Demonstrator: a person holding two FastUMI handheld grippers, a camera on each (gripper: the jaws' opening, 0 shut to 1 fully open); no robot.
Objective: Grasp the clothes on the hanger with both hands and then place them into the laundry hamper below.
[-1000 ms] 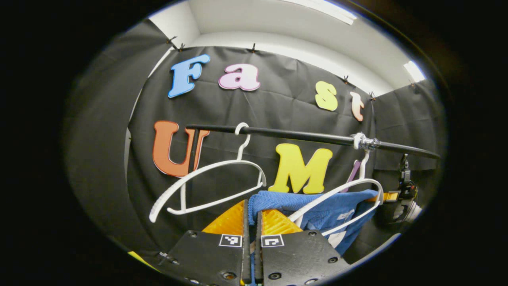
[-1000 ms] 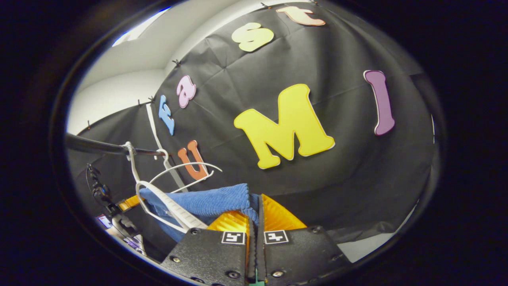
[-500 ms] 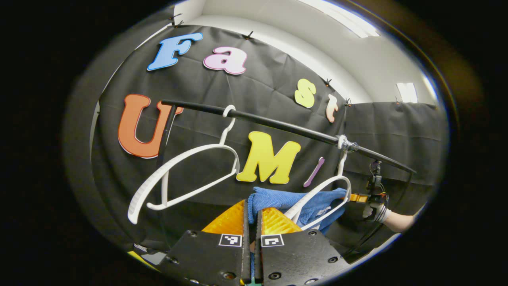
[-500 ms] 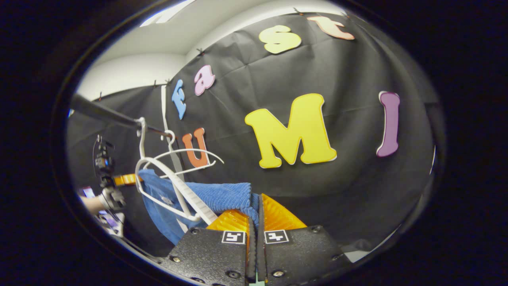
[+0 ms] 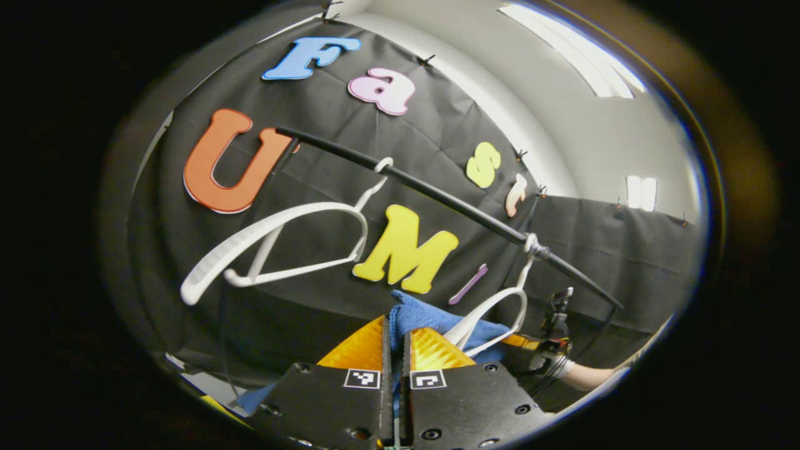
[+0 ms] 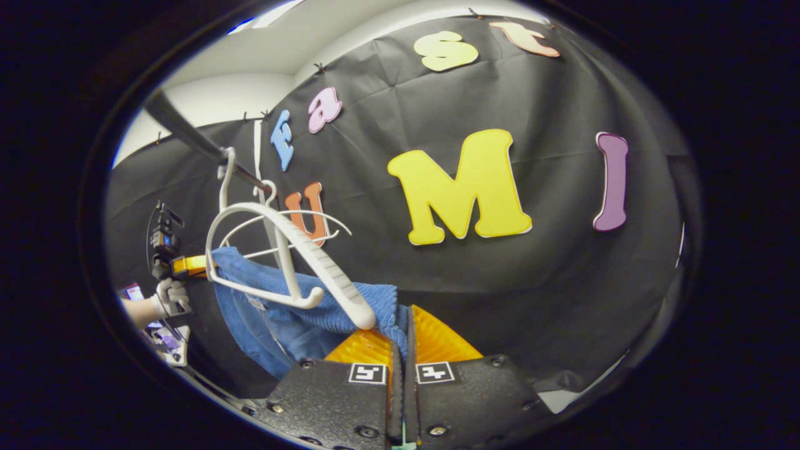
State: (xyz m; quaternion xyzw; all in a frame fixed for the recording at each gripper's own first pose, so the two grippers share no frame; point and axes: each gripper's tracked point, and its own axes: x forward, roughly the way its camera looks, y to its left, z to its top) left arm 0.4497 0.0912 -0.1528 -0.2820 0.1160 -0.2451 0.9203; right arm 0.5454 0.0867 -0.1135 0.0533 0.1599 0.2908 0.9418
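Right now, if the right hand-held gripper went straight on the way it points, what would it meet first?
Likely the black cloth wall. The right hand-held gripper is shut on the blue garment; the white hanger sits left of that line. Depth is unclear.

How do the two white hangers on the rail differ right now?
The near hanger carries the blue garment, draped beneath its arm; the far hanger is bare. The near hanger's hook sits at a taped spot on the black rail; the far hanger's hook rests on plain rail. Both are white plastic with the same curved-arm shape, and both hang tilted from that rail. Each tool, left and right, is closed on an end of the blue garment.
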